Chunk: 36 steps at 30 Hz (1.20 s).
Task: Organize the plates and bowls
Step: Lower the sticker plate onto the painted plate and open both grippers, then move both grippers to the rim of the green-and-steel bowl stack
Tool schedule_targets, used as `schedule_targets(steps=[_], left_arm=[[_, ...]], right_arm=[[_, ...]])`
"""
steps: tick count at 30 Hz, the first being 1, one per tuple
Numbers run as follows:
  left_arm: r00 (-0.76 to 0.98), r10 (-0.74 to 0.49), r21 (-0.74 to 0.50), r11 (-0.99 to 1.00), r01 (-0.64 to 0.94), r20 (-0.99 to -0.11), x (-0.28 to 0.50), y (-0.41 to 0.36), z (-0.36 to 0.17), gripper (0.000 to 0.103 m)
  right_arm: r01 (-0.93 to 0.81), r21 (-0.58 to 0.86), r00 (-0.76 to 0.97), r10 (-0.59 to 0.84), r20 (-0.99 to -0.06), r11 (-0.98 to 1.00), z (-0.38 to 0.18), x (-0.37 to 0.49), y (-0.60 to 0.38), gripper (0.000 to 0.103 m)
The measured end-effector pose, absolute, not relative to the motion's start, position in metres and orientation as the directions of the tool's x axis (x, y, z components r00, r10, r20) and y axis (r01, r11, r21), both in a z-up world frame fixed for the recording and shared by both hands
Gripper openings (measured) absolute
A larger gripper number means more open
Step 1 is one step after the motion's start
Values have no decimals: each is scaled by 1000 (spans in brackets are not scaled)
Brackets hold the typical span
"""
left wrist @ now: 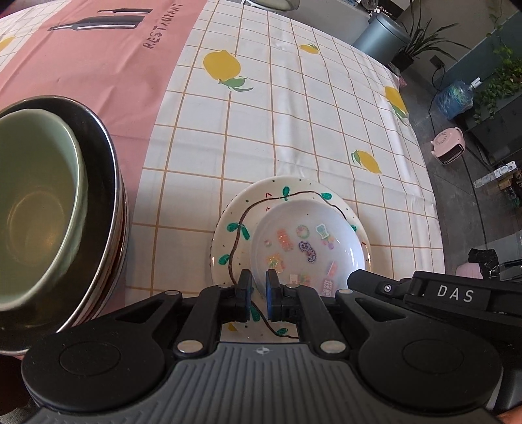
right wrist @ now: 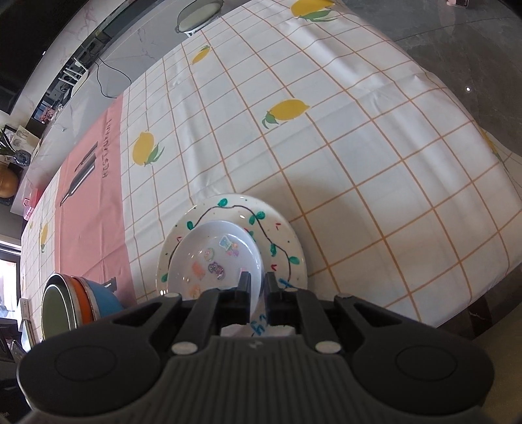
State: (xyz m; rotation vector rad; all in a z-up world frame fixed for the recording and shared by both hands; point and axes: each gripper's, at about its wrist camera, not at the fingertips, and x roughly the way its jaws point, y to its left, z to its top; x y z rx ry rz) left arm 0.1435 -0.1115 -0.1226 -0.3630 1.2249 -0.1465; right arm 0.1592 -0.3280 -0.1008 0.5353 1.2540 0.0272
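Note:
A small white sticker plate (left wrist: 306, 241) lies on a larger white plate painted with a vine (left wrist: 235, 228) on the lemon tablecloth. My left gripper (left wrist: 258, 280) is shut on the near rim of the small plate. My right gripper (right wrist: 257, 283) is shut on the same small plate's (right wrist: 215, 257) rim from the other side, above the vine plate (right wrist: 280, 228). A green bowl (left wrist: 36, 202) sits nested in a stack of metal-rimmed bowls (left wrist: 107, 182) at left; the stack also shows in the right wrist view (right wrist: 81, 300), with orange and blue bowls in it.
The table edge (left wrist: 434, 195) drops off at right to a floor with a pink heater (left wrist: 448, 146) and a water jug (left wrist: 455, 98). A pink runner (left wrist: 98, 65) covers the cloth at left. A lidded pan (right wrist: 199, 14) sits at the far end.

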Motion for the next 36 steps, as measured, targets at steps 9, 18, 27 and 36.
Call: schedule_targets(steps=[9,18,27,36], left_arm=[[333,-337,-385,919,-89,-881,142,-110,-122,23],[404,-278,-283,958,49,-872,125,-121,-89,52],[544,-256,-199,966,163,-799,108,-111,-38,57],[671,-198,-165,980,114,-714,98,-43,4,63]], right_arm=[[281,387,323,293,-900,878,-100,159,-329,8],[262,399,388,283,-877,879,-91,154,-330,31],[271,466,444,321,-837,842,-87,149,-337,44],[199,504,586,311,-749,841,-62,130,-335,55]])
